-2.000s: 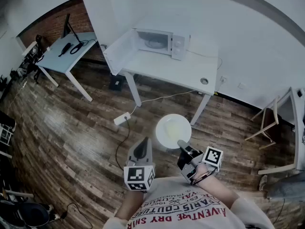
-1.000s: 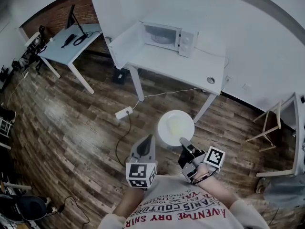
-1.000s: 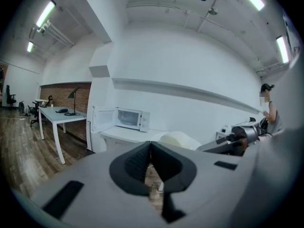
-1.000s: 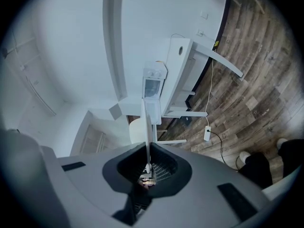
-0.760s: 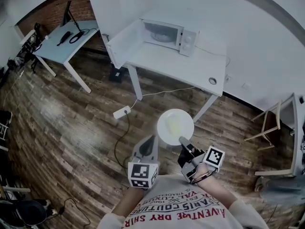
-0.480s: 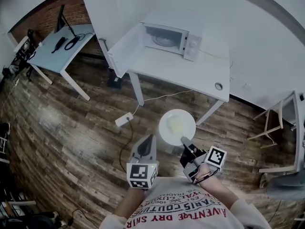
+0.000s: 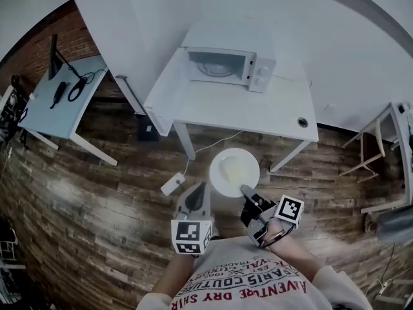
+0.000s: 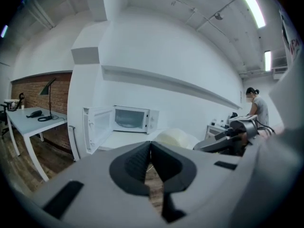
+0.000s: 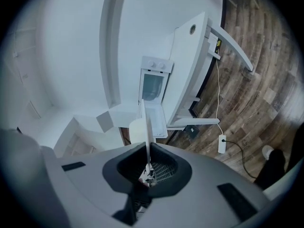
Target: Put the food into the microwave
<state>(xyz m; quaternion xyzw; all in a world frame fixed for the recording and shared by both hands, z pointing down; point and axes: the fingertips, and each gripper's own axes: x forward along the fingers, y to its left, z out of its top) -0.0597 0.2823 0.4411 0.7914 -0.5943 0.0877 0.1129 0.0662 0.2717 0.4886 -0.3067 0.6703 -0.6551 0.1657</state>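
A white plate point(image 7: 234, 172) with pale yellow food point(image 7: 232, 168) on it hangs over the wooden floor, just in front of the white table point(image 7: 193, 108). My right gripper point(image 7: 245, 190) is shut on the plate's near rim; in the right gripper view the plate point(image 9: 147, 125) stands edge-on between the jaws. My left gripper point(image 7: 199, 187) is shut and empty, to the left of the plate. The white microwave point(image 7: 229, 68) sits at the table's back. Its door point(image 8: 97, 127) hangs open to the left in the left gripper view, where the plate point(image 8: 175, 137) also shows.
A pale blue desk point(image 7: 58, 102) with a lamp and a cable stands at the left. A power strip point(image 7: 173, 184) with its cord lies on the floor near the table legs. A wooden chair frame point(image 7: 377, 157) is at the right. A person point(image 8: 257, 109) stands far off.
Both grippers and the plate have moved closer to the table with the microwave, which now lies straight ahead. The right gripper's hold on the plate is unchanged, and the left stays shut.
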